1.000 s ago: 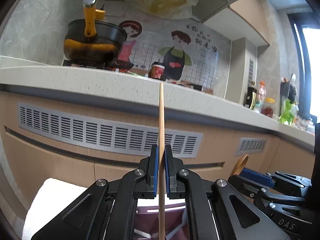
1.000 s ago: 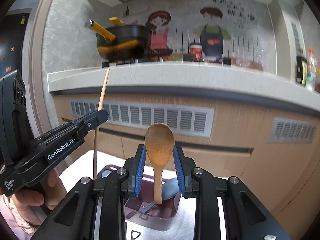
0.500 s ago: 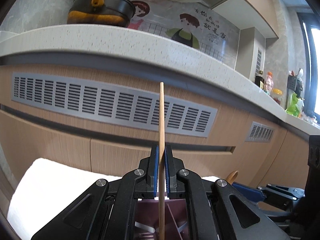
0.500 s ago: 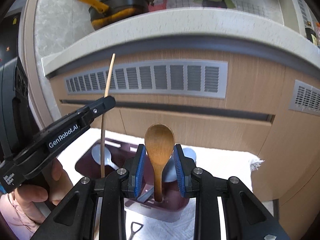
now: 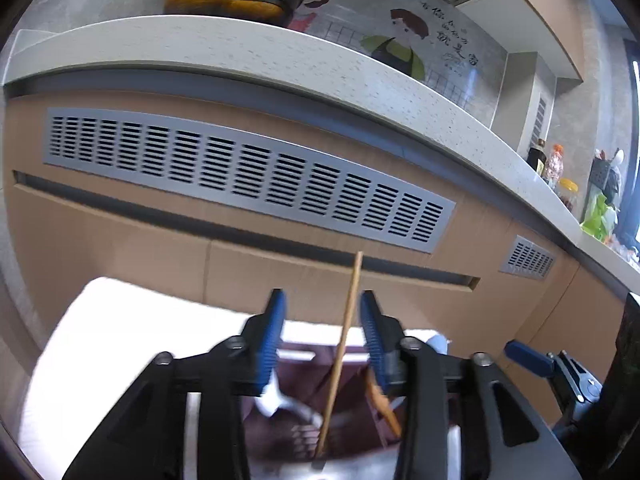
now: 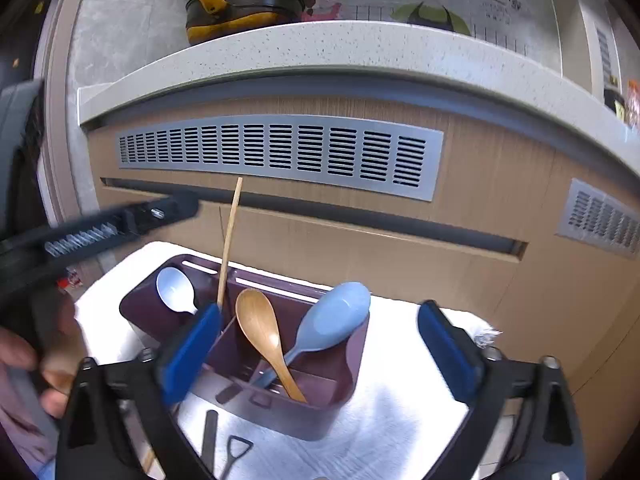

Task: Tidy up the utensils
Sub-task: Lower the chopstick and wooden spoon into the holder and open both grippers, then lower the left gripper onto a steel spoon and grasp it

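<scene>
Only the right wrist view is showing the light wooden spoon (image 6: 262, 334) leaning in the dark purple plastic caddy (image 6: 320, 416) at centre frame between the wide-spread right gripper (image 6: 320, 344), while the left gripper (image 5: 323, 326), likewise gaping, is seemingly clear of the thin wooden chopstick (image 5: 342, 354).

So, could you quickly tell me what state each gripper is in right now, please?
Left gripper: open, the chopstick loose between its fingers.
Right gripper: open, holding nothing.

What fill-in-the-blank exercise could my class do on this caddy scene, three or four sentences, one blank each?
1. The wooden spoon leans inside the ____ caddy.
2. The right tool has its jaws ____.
3. Beside the wooden spoon, sharing its compartment, stands a spoon coloured ____.
4. The chopstick stands between the left tool's jaws, which are ____.

Missing words: purple; open; blue; open
</scene>
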